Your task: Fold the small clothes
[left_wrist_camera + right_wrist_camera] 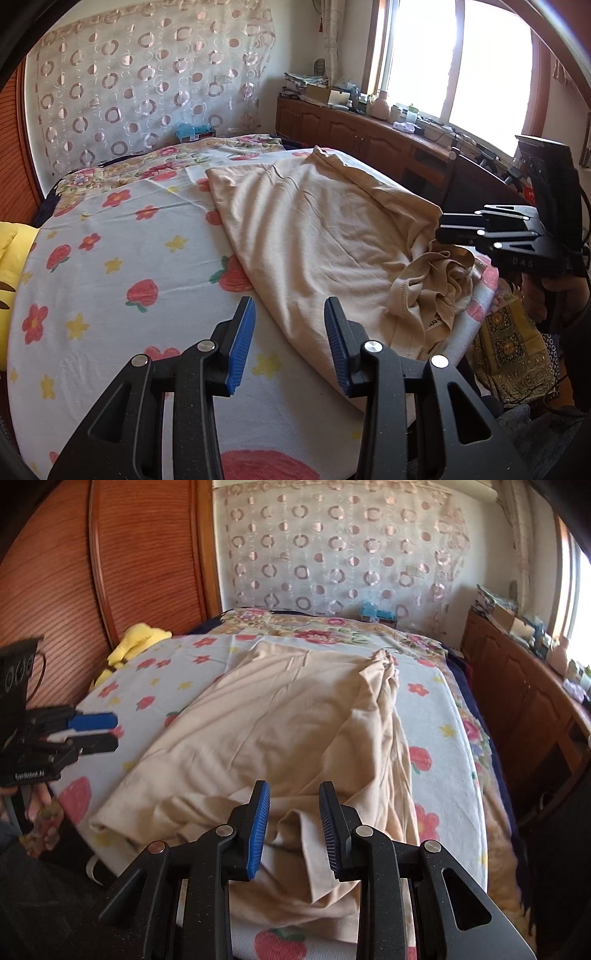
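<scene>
The fingers (242,345) of the left gripper (290,343) stand spread with nothing between them, poised over the near left edge of the beige garment (317,236), which lies spread on the flowered bed sheet (110,266). In the same left wrist view, the right gripper (448,230) hangs over the bunched collar end. From the right wrist, the right gripper's fingers (258,825) are parted and empty above a rumpled fold of the beige garment. To fold cleanly, each gripper would best pinch a single edge layer, not the bunch. As for containers, a cardboard box (504,614) sits on the wooden cabinet (517,686); its contents probably cannot be told from here.
</scene>
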Motion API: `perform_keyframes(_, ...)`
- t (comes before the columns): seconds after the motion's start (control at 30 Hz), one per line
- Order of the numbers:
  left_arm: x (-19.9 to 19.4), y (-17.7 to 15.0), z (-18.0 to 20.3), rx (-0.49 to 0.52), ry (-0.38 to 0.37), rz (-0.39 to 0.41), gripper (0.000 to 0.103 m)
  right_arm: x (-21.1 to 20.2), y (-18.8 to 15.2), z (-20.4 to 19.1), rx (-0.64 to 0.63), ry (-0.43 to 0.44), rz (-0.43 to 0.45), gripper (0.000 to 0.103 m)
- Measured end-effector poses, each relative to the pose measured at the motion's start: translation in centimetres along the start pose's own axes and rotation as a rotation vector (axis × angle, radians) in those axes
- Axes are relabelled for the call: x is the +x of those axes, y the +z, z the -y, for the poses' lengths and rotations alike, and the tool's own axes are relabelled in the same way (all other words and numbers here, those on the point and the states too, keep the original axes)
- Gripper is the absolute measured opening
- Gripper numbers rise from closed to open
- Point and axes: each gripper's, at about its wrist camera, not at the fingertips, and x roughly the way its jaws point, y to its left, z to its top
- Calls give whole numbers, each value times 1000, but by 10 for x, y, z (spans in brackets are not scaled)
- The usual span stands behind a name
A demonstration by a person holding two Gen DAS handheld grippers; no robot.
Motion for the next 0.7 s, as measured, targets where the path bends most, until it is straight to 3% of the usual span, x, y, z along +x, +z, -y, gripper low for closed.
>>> perform_keyframes(0.2, 2, 0, 8, 16, -7, -9, 40, 16, 3, 21, 0, -34, -58, 28)
perform_keyframes(0.3, 4, -1, 8, 12, -10, -13, 40, 18, 3, 36, 37, -10, -66, 28)
perform_keyframes(0.33, 5, -2, 8, 10, -13, -15, 40, 18, 3, 39, 47, 6, -63, 25)
perform_keyframes(0.4, 6, -3, 9, 10, -15, -18, 40, 19, 1, 44, 46, 32, -70, 4)
perform_keyframes(0.53, 7, -4, 12, 14, -15, -22, 40, 1, -2, 57, 57, 43, -27, 1)
perform_keyframes(0.7, 7, -4, 13, 12, -17, -24, 40, -27, -19, 82, 64, -40, -19, 1)
